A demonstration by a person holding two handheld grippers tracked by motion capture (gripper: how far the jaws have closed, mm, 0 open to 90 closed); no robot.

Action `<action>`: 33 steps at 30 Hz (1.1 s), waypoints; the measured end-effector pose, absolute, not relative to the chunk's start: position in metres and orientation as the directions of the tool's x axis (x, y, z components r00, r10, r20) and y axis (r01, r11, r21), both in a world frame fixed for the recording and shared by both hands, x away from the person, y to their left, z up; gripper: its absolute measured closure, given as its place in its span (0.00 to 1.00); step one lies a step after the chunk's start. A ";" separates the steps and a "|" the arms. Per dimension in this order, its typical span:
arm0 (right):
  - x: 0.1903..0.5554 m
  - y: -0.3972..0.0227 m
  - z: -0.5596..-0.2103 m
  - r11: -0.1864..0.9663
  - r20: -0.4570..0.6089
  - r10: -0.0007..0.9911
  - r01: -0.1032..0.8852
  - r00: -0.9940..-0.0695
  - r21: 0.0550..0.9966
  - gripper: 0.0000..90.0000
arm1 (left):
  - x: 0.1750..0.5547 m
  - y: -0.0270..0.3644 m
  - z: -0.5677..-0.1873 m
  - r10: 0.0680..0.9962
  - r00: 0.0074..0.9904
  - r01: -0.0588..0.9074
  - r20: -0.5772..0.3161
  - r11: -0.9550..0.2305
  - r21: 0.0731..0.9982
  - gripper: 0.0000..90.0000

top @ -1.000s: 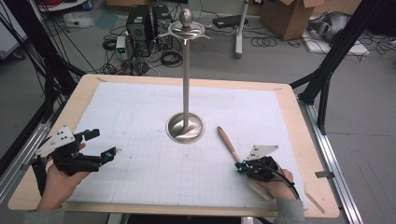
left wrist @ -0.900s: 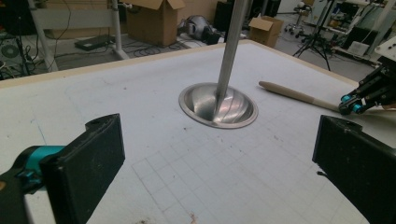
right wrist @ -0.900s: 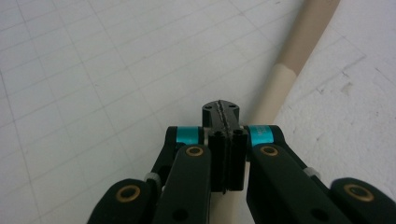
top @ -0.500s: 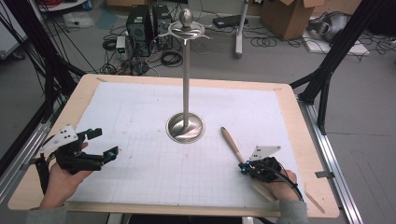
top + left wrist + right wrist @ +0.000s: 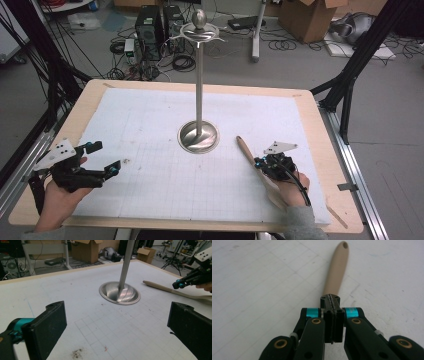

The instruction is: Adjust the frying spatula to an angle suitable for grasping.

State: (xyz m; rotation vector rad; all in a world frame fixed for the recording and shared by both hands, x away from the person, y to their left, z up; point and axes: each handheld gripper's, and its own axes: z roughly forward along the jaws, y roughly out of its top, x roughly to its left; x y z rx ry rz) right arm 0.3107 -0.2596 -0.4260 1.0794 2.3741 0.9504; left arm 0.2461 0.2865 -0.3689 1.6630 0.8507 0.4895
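A wooden utensil (image 5: 246,150) with a hole in its handle end lies flat on the white gridded mat, right of the metal stand (image 5: 198,137). My right gripper (image 5: 259,162) is shut, its jaws pressed together just over the utensil's handle (image 5: 336,270). The left gripper view shows the right gripper's tip (image 5: 178,285) slightly above the utensil (image 5: 160,286), not clamping it. My left gripper (image 5: 106,157) is held at the mat's near left, open wide with nothing between the jaws. It faces the stand's round base (image 5: 120,292).
The stand's tall pole (image 5: 200,85) rises from the mat's middle to a ringed top. The wooden table edge (image 5: 320,125) frames the mat. Beyond it are a computer tower (image 5: 150,25), cables, cardboard boxes (image 5: 310,17) and black frame legs.
My right gripper has slid a little away from the person along the wooden utensil, still shut. The utensil and my left gripper have barely shifted.
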 end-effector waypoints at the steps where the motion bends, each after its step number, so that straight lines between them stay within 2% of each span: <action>1: 0.313 -0.261 -0.427 0.477 -0.052 0.775 0.530 -0.630 0.701 1.00 | 0.246 0.286 -0.369 0.750 0.651 0.276 -0.117 -0.090 0.957 0.03; 4: 0.317 -0.265 -0.429 0.452 -0.026 0.791 0.555 -0.611 0.698 1.00 | 0.243 0.291 -0.370 0.759 0.641 0.280 -0.116 -0.089 0.956 0.03; 19: 0.317 -0.260 -0.431 0.492 -0.021 0.738 0.516 -0.675 0.701 1.00 | 0.242 0.291 -0.371 0.762 0.637 0.285 -0.116 -0.093 0.954 0.03; 29: 0.315 -0.256 -0.430 0.558 -0.071 0.675 0.445 -0.734 0.701 1.00 | 0.242 0.291 -0.372 0.762 0.637 0.287 -0.117 -0.093 0.953 0.03; 33: 0.314 -0.254 -0.430 0.561 -0.087 0.681 0.442 -0.727 0.700 1.00 | 0.242 0.290 -0.372 0.761 0.638 0.287 -0.115 -0.097 0.953 0.03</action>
